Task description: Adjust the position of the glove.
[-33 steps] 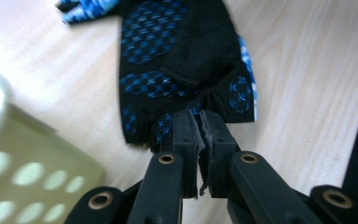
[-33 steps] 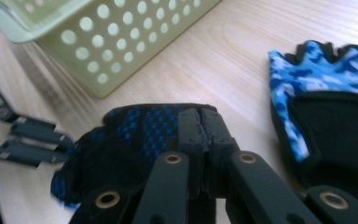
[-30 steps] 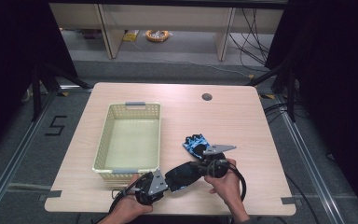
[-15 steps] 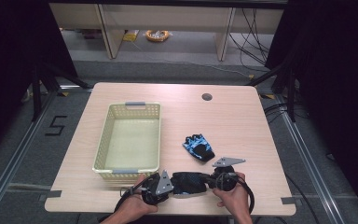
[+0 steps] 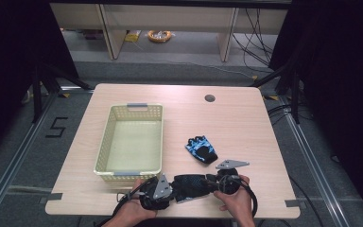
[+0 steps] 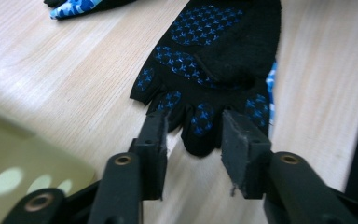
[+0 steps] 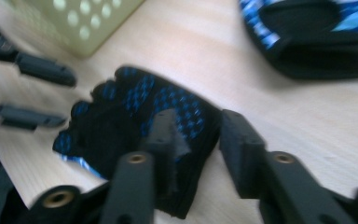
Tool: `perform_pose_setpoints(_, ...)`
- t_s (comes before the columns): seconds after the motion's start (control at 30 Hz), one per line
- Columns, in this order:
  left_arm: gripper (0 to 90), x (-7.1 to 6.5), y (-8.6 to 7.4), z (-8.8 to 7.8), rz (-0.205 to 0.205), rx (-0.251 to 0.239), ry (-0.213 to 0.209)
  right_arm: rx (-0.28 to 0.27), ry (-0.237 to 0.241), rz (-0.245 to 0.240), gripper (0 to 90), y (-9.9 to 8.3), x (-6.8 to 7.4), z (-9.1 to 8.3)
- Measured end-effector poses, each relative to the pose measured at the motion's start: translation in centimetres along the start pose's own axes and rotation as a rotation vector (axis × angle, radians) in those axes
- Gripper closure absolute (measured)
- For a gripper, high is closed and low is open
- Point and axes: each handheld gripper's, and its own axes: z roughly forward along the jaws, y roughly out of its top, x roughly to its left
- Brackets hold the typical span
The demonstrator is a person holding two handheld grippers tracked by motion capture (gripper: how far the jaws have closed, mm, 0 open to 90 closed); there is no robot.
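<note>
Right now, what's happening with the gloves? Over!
Both hand-held grippers, left and right, just opening, jaws apart. Black glove flat on table between them, released. Second glove beside basket. Nothing blocking.

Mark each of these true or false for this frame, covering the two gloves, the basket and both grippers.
1. The black glove lies flat on the table between the two grippers. True.
2. The yellow basket holds a glove. False: it is empty.
3. The left gripper is clamped on the glove. False: its jaws have just been opening, with a fingertip between them unpressed.
4. The second glove, blue-patterned, lies right of the basket. True.
5. The right gripper has lifted the glove. False: its jaws have just opened; the glove rests on the table.
</note>
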Motion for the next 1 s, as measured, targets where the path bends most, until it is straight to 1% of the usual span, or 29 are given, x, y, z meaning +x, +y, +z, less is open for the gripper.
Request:
perform_pose_setpoints(0.03,56.0,0.0,-0.1,-0.4,0.002,-0.005,-0.001,-0.018,-0.004,0.013,62.1,0.0,-0.1,-0.2)
perform_pose_setpoints(0.07,55.5,-0.2,-0.2,-0.8,-0.013,-0.016,-0.005,-0.037,-0.021,0.018,59.4,0.0,-0.3,-0.5)
perform_pose_setpoints(0.1,54.4,-0.1,-0.4,-1.1,-0.011,-0.026,-0.002,-0.048,-0.029,0.047,55.7,-0.1,-0.5,-0.6)
perform_pose_setpoints(0.13,51.9,-0.1,-0.5,-1.5,-0.021,-0.024,-0.006,-0.069,-0.058,0.084,51.2,-0.1,-1.2,-0.9)
perform_pose_setpoints(0.17,51.9,-0.1,-0.7,-1.8,-0.045,-0.031,-0.011,-0.069,-0.058,0.084,51.2,-0.1,-1.2,-0.9)
perform_pose_setpoints(0.2,49.6,-0.1,-0.9,-2.1,-0.057,-0.033,-0.016,-0.085,-0.074,0.111,50.4,-0.2,-1.8,-1.0)
perform_pose_setpoints(0.23,49.6,0.0,-1.1,-2.3,-0.064,-0.033,-0.015,-0.085,-0.074,0.111,50.4,-0.2,-1.8,-1.0)
perform_pose_setpoints(0.27,48.7,0.1,-1.3,-2.5,-0.068,-0.032,-0.014,-0.094,-0.073,0.123,50.1,-0.2,-1.9,-1.0)
perform_pose_setpoints(0.3,47.7,0.4,-1.5,-2.8,-0.057,-0.018,-0.006,-0.099,-0.084,0.123,49.6,-0.1,-2.1,-1.0)
perform_pose_setpoints(0.33,45.8,0.7,-1.9,-3.2,-0.079,-0.012,-0.010,-0.100,-0.072,0.153,48.8,0.0,-2.3,-0.9)
perform_pose_setpoints(0.37,44.7,0.7,-1.9,-3.2,-0.079,-0.012,-0.010,-0.100,-0.072,0.153,48.8,0.0,-2.3,-0.9)
perform_pose_setpoints(0.4,43.8,0.8,-2.4,-3.5,-0.104,-0.007,-0.011,-0.107,-0.067,0.160,48.3,0.2,-2.4,-0.7)
perform_pose_setpoints(0.43,43.0,0.8,-2.4,-3.5,-0.104,-0.007,-0.011,-0.107,-0.067,0.160,48.3,0.2,-2.4,-0.7)
perform_pose_setpoints(0.47,42.5,0.9,-2.8,-3.8,-0.125,-0.002,-0.005,-0.111,-0.078,0.162,47.8,0.7,-2.6,-0.4)
perform_pose_setpoints(0.5,42.3,0.9,-2.8,-3.8,-0.125,-0.002,-0.005,-0.111,-0.078,0.162,47.8,0.7,-2.6,-0.4)
perform_pose_setpoints(0.53,42.3,0.9,-2.9,-3.9,-0.132,-0.011,-0.015,-0.112,-0.071,0.167,47.8,0.9,-2.7,-0.3)
perform_pose_setpoints(0.57,42.0,0.9,-3.2,-4.0,-0.156,-0.010,-0.023,-0.112,-0.082,0.176,47.8,1.2,-2.8,-0.1)
perform_pose_setpoints(0.6,41.9,0.9,-3.3,-4.1,-0.160,-0.012,-0.019,-0.123,-0.077,0.187,47.8,1.4,-3.1,0.1)
perform_pose_setpoints(0.63,41.8,1.0,-3.5,-4.2,-0.158,-0.003,-0.015,-0.126,-0.074,0.201,47.8,1.7,-3.2,0.2)
perform_pose_setpoints(0.67,41.4,1.2,-3.7,-4.4,-0.135,0.013,-0.012,-0.130,-0.086,0.257,47.8,2.2,-3.3,0.5)
perform_pose_setpoints(0.7,41.3,1.1,-3.8,-4.4,-0.154,0.014,-0.015,-0.135,-0.094,0.227,47.8,2.3,-3.8,0.7)
perform_pose_setpoints(0.77,41.2,1.1,-3.9,-4.5,-0.154,0.010,-0.013,-0.136,-0.103,0.234,47.8,2.5,-4.1,0.9)
perform_pose_setpoints(0.8,41.2,1.2,-3.9,-4.6,-0.153,0.000,-0.020,-0.149,-0.097,0.259,47.9,2.7,-4.2,1.1)
perform_pose_setpoints(0.83,41.1,1.1,-3.9,-4.6,-0.171,-0.004,-0.019,-0.131,-0.106,0.261,47.9,3.0,-4.4,1.4)
perform_pose_setpoints(0.87,41.1,1.1,-3.9,-4.7,-0.180,-0.004,-0.028,-0.131,-0.106,0.261,47.9,3.0,-4.4,1.4)
perform_pose_setpoints(0.9,41.0,1.2,-4.0,-4.8,-0.178,-0.005,-0.018,-0.132,-0.104,0.267,47.9,3.4,-4.4,1.8)
perform_pose_setpoints(0.93,41.0,1.3,-4.0,-4.9,-0.173,-0.006,-0.014,-0.132,-0.104,0.267,47.9,3.4,-4.4,1.8)
perform_pose_setpoints(0.97,40.8,1.3,-4.1,-4.9,-0.182,-0.006,-0.014,-0.127,-0.107,0.268,47.9,3.5,-4.4,2.1)
perform_pose_setpoints(1.0,40.7,1.4,-4.1,-5.1,-0.165,-0.003,-0.011,-0.121,-0.100,0.268,47.8,3.7,-4.3,2.2)
